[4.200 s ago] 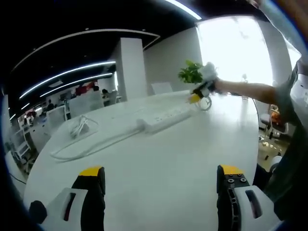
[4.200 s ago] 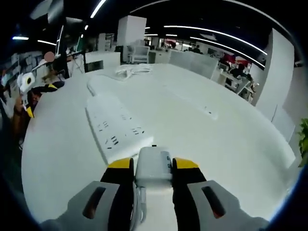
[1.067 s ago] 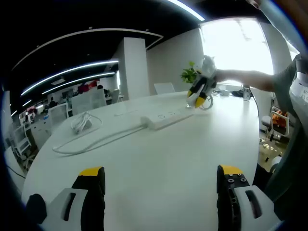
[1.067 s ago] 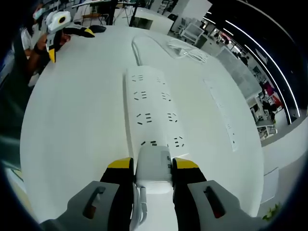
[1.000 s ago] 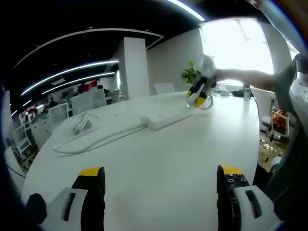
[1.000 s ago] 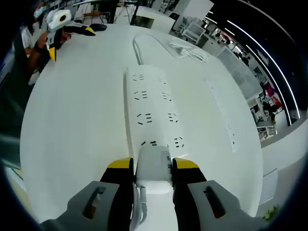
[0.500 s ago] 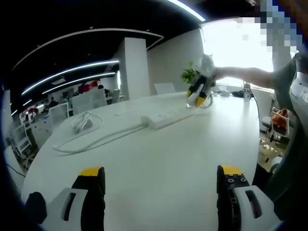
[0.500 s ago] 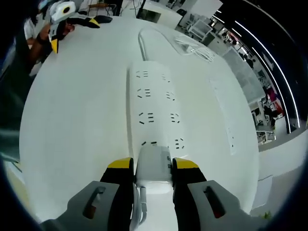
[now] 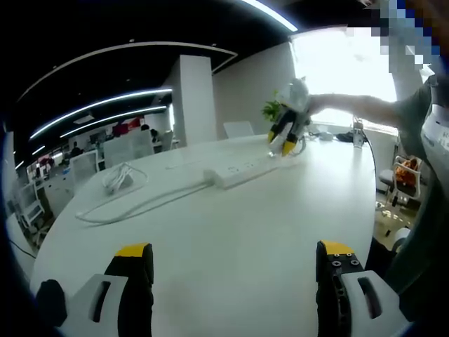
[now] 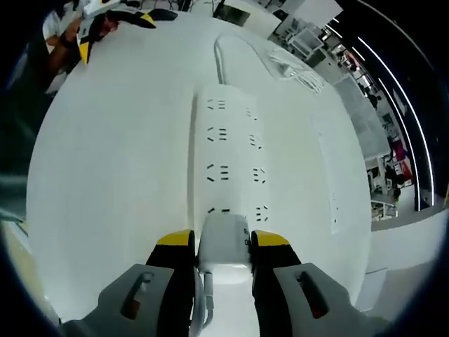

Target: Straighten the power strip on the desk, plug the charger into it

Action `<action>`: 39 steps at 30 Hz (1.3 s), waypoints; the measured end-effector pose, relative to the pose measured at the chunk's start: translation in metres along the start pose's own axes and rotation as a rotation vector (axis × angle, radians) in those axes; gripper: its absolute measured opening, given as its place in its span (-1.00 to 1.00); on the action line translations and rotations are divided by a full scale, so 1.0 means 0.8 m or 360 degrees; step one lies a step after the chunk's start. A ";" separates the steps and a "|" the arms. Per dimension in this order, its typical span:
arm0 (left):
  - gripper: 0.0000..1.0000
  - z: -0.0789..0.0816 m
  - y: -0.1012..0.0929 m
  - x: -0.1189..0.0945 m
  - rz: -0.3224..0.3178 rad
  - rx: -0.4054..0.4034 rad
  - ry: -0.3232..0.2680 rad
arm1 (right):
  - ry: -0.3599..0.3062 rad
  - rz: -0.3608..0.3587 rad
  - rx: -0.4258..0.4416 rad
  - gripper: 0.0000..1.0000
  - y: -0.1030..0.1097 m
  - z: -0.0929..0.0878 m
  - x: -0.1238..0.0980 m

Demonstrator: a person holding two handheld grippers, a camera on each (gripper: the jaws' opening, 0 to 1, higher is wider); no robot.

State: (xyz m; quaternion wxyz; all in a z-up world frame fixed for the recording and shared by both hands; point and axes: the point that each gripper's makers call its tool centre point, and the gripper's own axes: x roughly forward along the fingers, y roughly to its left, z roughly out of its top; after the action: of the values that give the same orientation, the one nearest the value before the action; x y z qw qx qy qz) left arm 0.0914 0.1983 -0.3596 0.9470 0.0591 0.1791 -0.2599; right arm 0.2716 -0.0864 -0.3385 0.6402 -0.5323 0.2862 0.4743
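Note:
A white power strip [image 10: 228, 154] lies lengthwise on the white desk [image 10: 119, 175], its cord [image 10: 219, 53] curving off at the far end. My right gripper [image 10: 223, 247] is shut on a white charger [image 10: 224, 242], held right over the strip's near end sockets. In the left gripper view the same strip [image 9: 238, 170] lies far across the desk, with the right gripper [image 9: 284, 133] and a person's arm above its right end. My left gripper [image 9: 235, 270] is open above the bare desk, nothing between its jaws. The left gripper [image 10: 105, 17] also appears at the top left of the right gripper view.
A coiled white cable [image 9: 118, 179] lies at the far left of the desk, its cord [image 9: 140, 207] trailing toward the strip. A green plant [image 9: 272, 110] stands behind the strip. A recessed socket panel [image 10: 330, 175] runs along the desk right of the strip. Office desks and chairs fill the background.
The right gripper has tilted further down over the strip and closed in on its near end with the charger. The left gripper has stayed put.

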 end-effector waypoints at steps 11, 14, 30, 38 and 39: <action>0.99 -0.001 -0.002 0.000 -0.0007 0.0002 0.0004 | 0.0042 0.0007 -0.0036 -0.43 -0.001 0.001 0.001; 0.99 -0.001 -0.002 0.000 -0.0006 0.0003 0.0003 | 0.0056 0.0009 -0.0054 -0.43 -0.004 0.003 0.002; 0.99 -0.001 -0.002 0.000 -0.0016 0.0001 -0.0004 | 0.0123 0.0044 -0.0074 -0.43 -0.002 0.008 0.002; 0.99 -0.001 0.000 -0.001 -0.0016 -0.0003 -0.0012 | 0.0169 0.0065 -0.0077 -0.43 -0.002 0.011 0.004; 0.99 -0.001 0.001 -0.001 -0.0016 -0.0003 -0.0012 | 0.0174 0.0067 -0.0085 -0.43 -0.001 0.013 0.004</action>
State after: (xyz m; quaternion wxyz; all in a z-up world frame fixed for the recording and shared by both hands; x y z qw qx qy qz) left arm 0.0909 0.1991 -0.3603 0.9464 0.0563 0.1762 -0.2647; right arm 0.2724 -0.0757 -0.3385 0.5991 -0.5680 0.3191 0.4654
